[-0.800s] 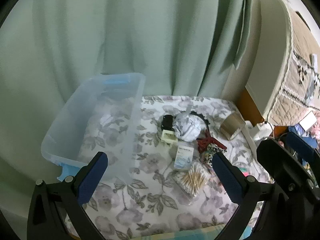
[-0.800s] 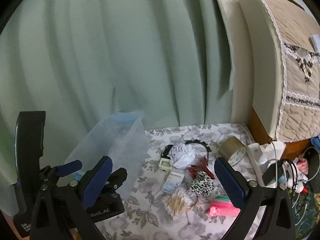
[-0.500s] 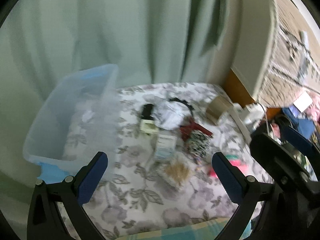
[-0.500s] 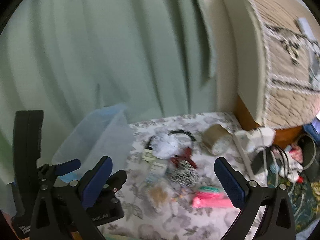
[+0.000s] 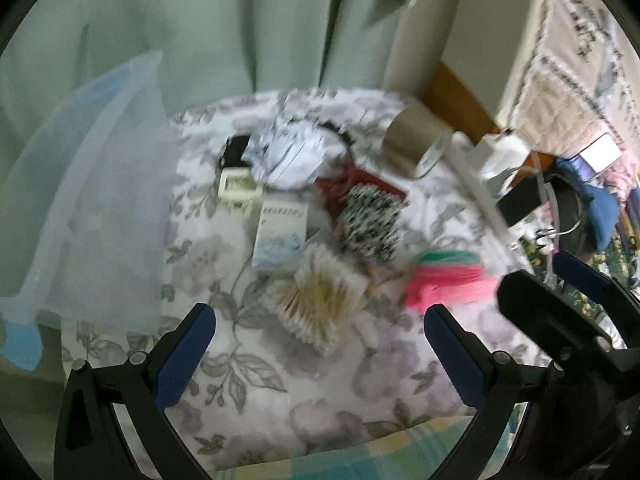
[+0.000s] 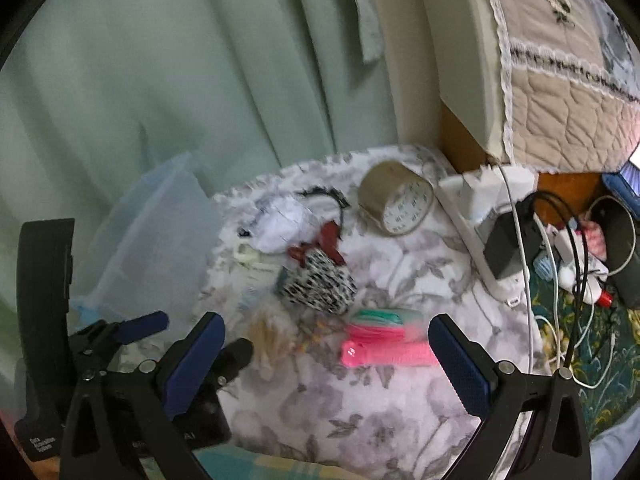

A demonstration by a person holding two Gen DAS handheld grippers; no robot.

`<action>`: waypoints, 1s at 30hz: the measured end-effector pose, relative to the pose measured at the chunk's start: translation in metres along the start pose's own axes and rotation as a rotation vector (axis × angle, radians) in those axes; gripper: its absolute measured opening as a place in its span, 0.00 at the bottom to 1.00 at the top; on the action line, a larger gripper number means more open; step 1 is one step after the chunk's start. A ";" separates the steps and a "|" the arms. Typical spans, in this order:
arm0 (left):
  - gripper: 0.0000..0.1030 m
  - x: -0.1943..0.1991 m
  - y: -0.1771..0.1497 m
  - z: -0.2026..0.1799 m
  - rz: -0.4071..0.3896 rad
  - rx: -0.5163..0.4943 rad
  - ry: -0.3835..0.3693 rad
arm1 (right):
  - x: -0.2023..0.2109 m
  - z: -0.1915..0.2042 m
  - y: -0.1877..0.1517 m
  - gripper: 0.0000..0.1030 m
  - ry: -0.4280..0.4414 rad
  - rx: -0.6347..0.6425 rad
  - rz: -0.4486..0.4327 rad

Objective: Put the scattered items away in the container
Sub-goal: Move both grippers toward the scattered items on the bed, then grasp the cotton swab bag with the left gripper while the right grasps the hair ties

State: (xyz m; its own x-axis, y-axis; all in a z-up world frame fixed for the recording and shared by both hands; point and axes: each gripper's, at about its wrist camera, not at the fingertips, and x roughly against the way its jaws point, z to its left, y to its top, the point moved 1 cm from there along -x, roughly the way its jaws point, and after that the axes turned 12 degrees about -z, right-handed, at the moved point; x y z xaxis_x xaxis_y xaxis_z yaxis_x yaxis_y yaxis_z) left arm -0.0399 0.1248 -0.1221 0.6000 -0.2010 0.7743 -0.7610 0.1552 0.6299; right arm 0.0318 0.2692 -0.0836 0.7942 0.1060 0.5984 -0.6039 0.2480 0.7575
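Clutter lies in a loose heap on the floral-covered tabletop [image 5: 248, 364], all of it to the right of the clear plastic container [image 5: 92, 184], which stands empty-looking at the left edge and serves as the reference point. Nearest the container sit a small cream clip [image 5: 237, 188] and a flat white box [image 5: 280, 236], both likely light and stiff, easy to pinch across their narrow sides. Further right, the bundle of cotton swabs [image 5: 316, 300] probably shifts in its soft wrap, so a grip across its middle seems safest. Beyond it the crumpled paper [image 5: 288, 156] and spotted fabric pouch [image 5: 370, 220] should squash and hold well. Further still lie pink combs [image 6: 386, 350], thin and possibly slippery, and farthest a tape roll [image 6: 394, 204], rigid, best taken by its wall. Both the left tongs [image 5: 320, 352] and right tongs [image 6: 326, 360] stand wide and hold nothing.
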 end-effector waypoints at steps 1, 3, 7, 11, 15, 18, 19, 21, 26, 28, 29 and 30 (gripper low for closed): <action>1.00 -0.004 -0.002 0.003 0.014 0.007 0.005 | -0.004 -0.003 -0.002 1.00 -0.006 -0.004 0.014; 1.00 -0.013 -0.005 0.006 0.043 0.013 0.020 | -0.013 -0.007 -0.007 1.00 -0.016 -0.013 0.036; 1.00 -0.031 -0.011 0.012 0.094 0.033 0.070 | -0.032 -0.018 -0.016 1.00 -0.033 -0.046 0.106; 1.00 -0.047 -0.014 0.020 0.132 0.078 0.062 | -0.050 -0.027 -0.026 0.99 -0.060 -0.060 0.158; 1.00 -0.060 -0.014 0.020 0.151 0.074 0.046 | -0.062 -0.031 -0.030 0.96 -0.070 -0.079 0.178; 1.00 -0.071 -0.015 0.017 0.172 0.069 0.032 | -0.070 -0.033 -0.028 0.94 -0.076 -0.095 0.179; 1.00 -0.075 -0.015 0.016 0.178 0.069 0.026 | -0.073 -0.034 -0.027 0.92 -0.078 -0.100 0.180; 1.00 -0.079 -0.015 0.016 0.184 0.072 0.017 | -0.079 -0.035 -0.027 0.87 -0.087 -0.109 0.188; 0.95 -0.087 -0.014 0.016 0.186 0.078 -0.013 | -0.092 -0.042 -0.026 0.78 -0.105 -0.130 0.195; 0.93 -0.090 -0.016 0.016 0.194 0.082 -0.024 | -0.096 -0.044 -0.027 0.74 -0.108 -0.132 0.200; 0.91 -0.091 -0.016 0.016 0.194 0.083 -0.029 | -0.099 -0.045 -0.027 0.72 -0.107 -0.132 0.204; 0.90 -0.091 -0.017 0.016 0.193 0.084 -0.032 | -0.101 -0.045 -0.027 0.71 -0.106 -0.133 0.208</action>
State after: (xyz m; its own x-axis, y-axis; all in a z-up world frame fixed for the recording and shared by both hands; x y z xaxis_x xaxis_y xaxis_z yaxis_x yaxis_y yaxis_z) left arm -0.0857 0.1252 -0.2039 0.4335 -0.2063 0.8772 -0.8799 0.1134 0.4615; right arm -0.0288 0.2955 -0.1764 0.6385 0.0684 0.7666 -0.7332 0.3569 0.5788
